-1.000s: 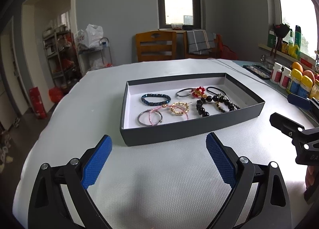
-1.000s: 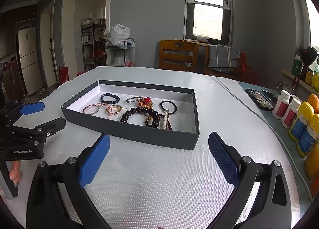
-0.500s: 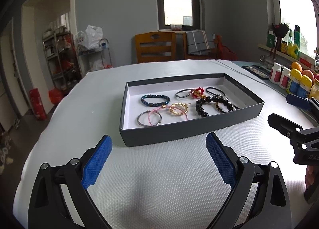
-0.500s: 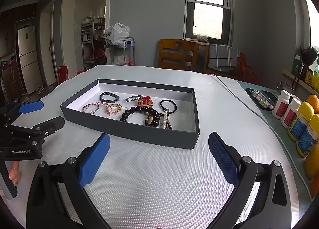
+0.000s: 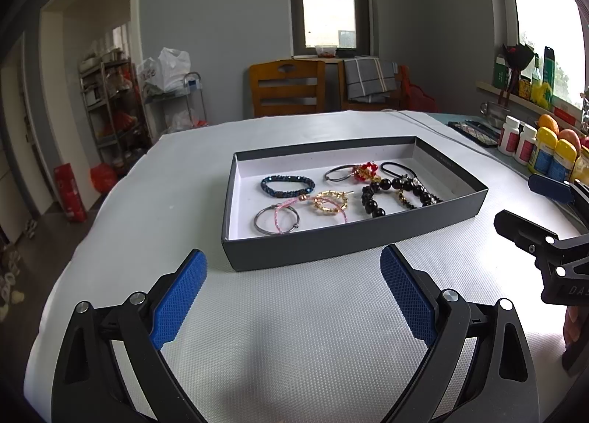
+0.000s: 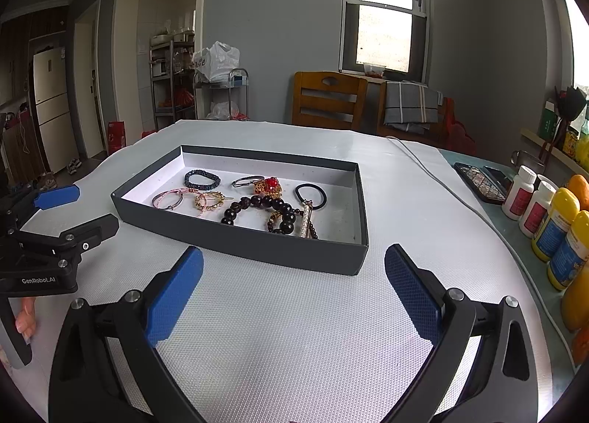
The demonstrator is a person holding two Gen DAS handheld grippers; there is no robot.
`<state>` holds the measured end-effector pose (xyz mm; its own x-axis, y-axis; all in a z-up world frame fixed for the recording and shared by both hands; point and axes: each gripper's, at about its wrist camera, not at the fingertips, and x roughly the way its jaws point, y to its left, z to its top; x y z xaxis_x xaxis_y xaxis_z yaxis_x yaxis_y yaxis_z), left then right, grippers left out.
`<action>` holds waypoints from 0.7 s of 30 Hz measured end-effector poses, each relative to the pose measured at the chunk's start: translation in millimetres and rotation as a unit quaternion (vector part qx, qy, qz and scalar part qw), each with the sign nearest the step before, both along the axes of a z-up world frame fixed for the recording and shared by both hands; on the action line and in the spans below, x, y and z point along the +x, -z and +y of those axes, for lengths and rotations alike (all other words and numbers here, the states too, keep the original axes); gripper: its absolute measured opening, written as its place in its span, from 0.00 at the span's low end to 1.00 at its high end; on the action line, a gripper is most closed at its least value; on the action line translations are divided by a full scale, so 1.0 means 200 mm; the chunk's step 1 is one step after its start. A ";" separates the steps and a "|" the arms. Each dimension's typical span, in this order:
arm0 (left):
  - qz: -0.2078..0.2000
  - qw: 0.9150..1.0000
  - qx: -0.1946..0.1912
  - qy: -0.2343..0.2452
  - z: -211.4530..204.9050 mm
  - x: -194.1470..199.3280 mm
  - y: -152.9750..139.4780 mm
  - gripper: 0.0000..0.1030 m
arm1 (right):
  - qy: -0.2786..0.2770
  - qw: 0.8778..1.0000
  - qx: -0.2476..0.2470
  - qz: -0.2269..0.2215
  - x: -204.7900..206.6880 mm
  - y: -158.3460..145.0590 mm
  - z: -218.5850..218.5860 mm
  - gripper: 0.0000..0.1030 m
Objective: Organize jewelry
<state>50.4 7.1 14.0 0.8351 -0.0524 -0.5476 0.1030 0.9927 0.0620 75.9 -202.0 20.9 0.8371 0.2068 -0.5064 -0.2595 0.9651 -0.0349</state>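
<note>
- Jaws wide and empty on left gripper point(image 5: 292, 287) and right gripper point(image 6: 294, 281), hovering short of shallow dark grey cardboard tray point(image 6: 235, 237).
- Bracelets and hair ties all inside tray already, black bead bracelet point(image 5: 383, 195) tangled among others.
- Either pre-sorting or finished, hard to say.
- For any pick: come down straight, pinch one strand only.

Round table under a white textured cover point(image 5: 294, 331), mid-frame a shallow dark grey cardboard tray point(image 5: 353, 235) directly on it; white-capped and yellow plastic bottles point(image 6: 552, 217) at right edge.

Dark grey tray point(image 5: 331, 246) with white floor; blue beaded bracelet point(image 5: 288, 185), glossy black beads point(image 5: 386, 191), gold chain point(image 5: 330, 202), red-stoned piece point(image 6: 268, 185), perhaps a brooch.
</note>
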 end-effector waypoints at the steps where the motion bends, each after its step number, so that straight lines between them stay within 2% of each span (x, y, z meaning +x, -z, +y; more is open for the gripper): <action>1: 0.000 1.000 0.000 0.000 0.00 0.00 0.00 0.94 | 0.000 1.000 0.000 0.000 0.00 0.00 0.00 0.95; 21: 0.004 1.000 -0.001 0.000 0.00 0.01 0.01 0.94 | 0.000 1.000 0.000 0.001 0.00 0.00 0.00 0.95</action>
